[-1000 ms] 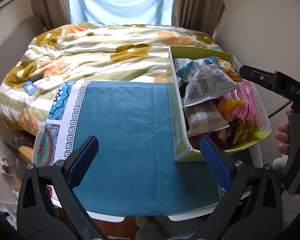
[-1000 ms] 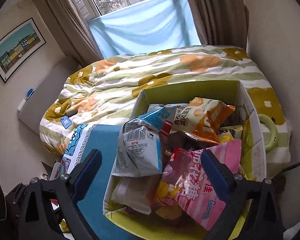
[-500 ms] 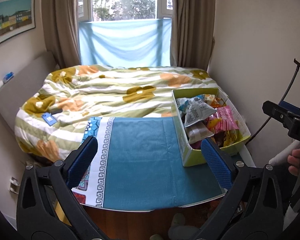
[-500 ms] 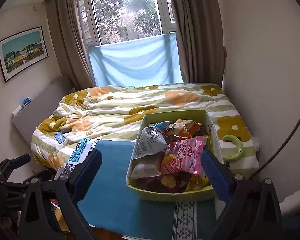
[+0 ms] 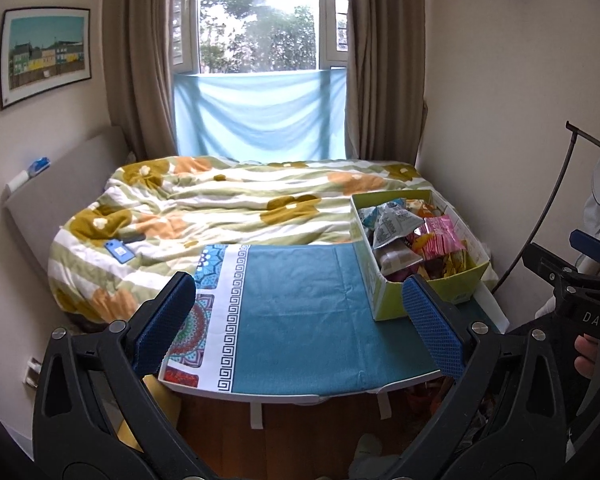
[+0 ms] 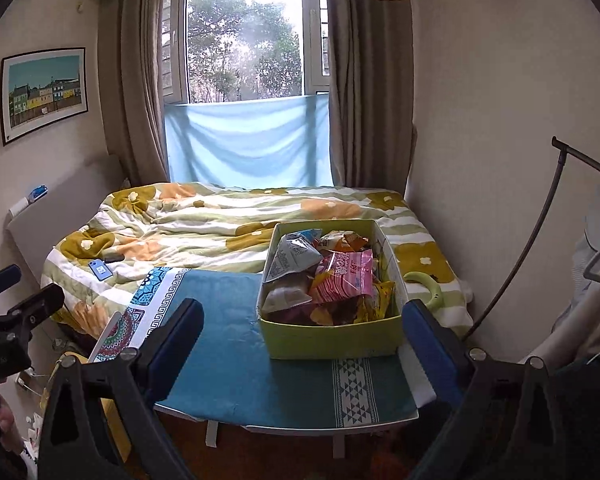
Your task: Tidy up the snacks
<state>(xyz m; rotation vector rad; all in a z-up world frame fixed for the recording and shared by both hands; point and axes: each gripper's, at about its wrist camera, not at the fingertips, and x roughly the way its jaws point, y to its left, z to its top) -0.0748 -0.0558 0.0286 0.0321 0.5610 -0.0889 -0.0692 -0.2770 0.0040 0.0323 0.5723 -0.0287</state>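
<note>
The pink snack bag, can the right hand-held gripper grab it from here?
Probably yes, after moving closer. The pink snack bag lies on top in the open box, nothing covers it, and the right hand-held gripper is open, though it sits back from the table.

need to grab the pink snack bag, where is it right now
The pink bag lies on top of the pile in the green box at the table's right end, just right of the grey bag.

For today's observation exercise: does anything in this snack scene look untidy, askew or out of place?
Yes. The snack packets are heaped loosely in the green box, tilted and overlapping; a grey packet pokes above the rim. The box sits at the right end of the teal cloth, whose remaining surface is bare. Nothing looks spilled or torn.
</note>
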